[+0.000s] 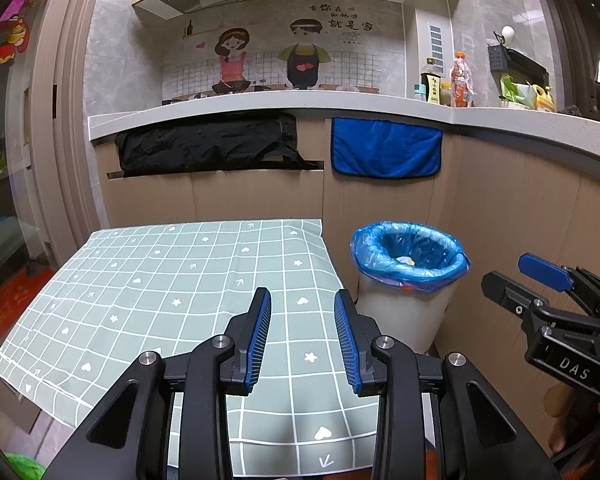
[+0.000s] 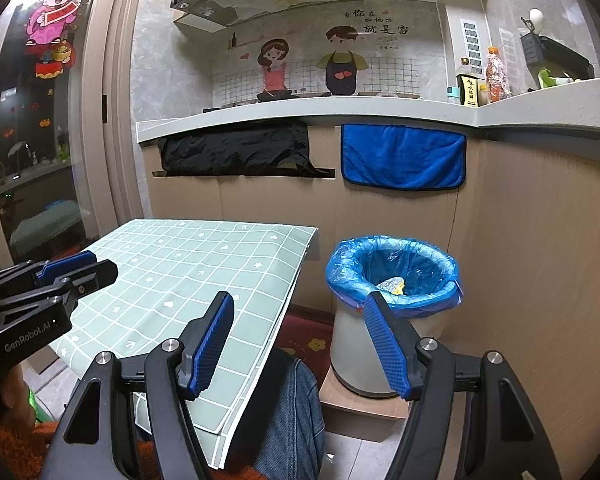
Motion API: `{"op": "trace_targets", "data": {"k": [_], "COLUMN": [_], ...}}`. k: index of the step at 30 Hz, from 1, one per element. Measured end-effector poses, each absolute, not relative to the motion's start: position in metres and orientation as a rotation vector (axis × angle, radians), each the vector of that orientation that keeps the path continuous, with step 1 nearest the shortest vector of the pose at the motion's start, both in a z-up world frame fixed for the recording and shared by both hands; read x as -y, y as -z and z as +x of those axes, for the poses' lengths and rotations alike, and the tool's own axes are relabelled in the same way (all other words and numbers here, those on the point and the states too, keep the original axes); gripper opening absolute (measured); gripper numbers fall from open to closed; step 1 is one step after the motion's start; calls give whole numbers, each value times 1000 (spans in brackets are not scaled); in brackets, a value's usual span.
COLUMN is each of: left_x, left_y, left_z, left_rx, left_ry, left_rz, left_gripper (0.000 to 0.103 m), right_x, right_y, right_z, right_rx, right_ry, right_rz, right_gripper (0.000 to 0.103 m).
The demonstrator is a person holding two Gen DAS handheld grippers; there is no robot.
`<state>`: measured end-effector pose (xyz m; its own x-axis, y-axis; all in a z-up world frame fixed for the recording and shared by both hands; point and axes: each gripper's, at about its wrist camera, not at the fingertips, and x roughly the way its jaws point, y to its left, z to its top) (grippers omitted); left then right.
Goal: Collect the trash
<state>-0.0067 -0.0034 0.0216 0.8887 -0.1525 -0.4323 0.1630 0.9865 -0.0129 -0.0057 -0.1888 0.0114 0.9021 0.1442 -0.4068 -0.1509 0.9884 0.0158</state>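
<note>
Both grippers hover over the green grid tablecloth, left gripper jaws partly apart with nothing between, right gripper spread wide and empty, straddling the table edge. White trash bin with blue liner stands on the floor just right of the table, ahead and right of both claws, apart from them. Crumpled trash, pale with a yellow bit, lies inside the liner.

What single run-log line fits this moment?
left gripper: open, empty | right gripper: open, empty | tablecloth: bare | bin: holds trash
</note>
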Motion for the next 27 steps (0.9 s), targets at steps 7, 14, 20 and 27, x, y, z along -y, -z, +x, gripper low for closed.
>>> {"op": "trace_targets", "data": {"k": [7, 14, 20, 27], "left_x": [3, 3, 4, 5], "left_y": [-22, -22, -21, -20], "left_z": [-7, -7, -7, -7], "left_rx": [-447, -447, -450, -452], "left_ry": [169, 174, 178, 183], "left_rz": [29, 34, 36, 39], "left_gripper": [34, 34, 34, 34], "right_x": [190, 192, 193, 194], "right_y": [-17, -16, -16, -16], "right_z": [-7, -7, -7, -7], "right_rx": [-399, -403, -402, -404], "right_ry": [-138, -135, -135, -137], "right_rz": [-20, -12, -12, -11], "right_gripper": [65, 65, 65, 65]}}
